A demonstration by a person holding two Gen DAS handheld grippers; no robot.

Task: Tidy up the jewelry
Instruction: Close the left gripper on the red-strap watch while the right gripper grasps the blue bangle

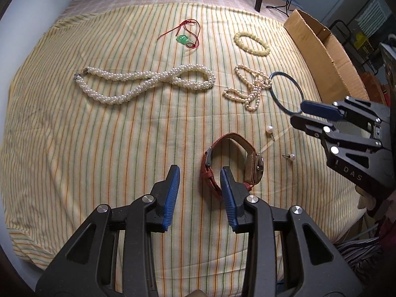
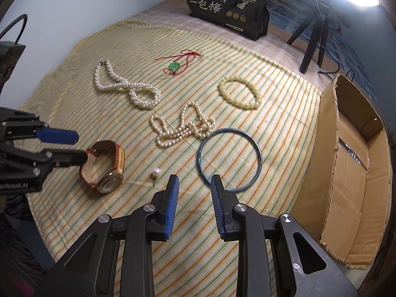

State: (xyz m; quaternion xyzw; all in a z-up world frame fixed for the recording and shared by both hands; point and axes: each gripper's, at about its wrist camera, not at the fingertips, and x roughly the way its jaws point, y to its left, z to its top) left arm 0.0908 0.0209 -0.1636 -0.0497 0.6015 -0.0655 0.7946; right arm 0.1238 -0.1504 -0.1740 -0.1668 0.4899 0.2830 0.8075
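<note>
Jewelry lies on a striped cloth (image 1: 99, 136). A red-strapped watch (image 1: 232, 163) stands just ahead of my open left gripper (image 1: 200, 170), its strap beside the right finger; it also shows in the right wrist view (image 2: 106, 165). A blue bangle (image 2: 229, 158) lies just ahead of my open right gripper (image 2: 194, 180), its near rim by the right finger. The right gripper (image 1: 299, 111) hovers at the bangle (image 1: 287, 91) in the left wrist view. The left gripper (image 2: 79, 146) is open at the watch.
A thick twisted pearl necklace (image 1: 146, 84), a thin pearl strand (image 2: 180, 126), a yellow bead bracelet (image 2: 240, 92), a green pendant on red cord (image 2: 174, 65) and two pearl earrings (image 1: 269, 130) lie around. A cardboard box (image 2: 351, 163) stands right; a black bag (image 2: 227, 7) at the back.
</note>
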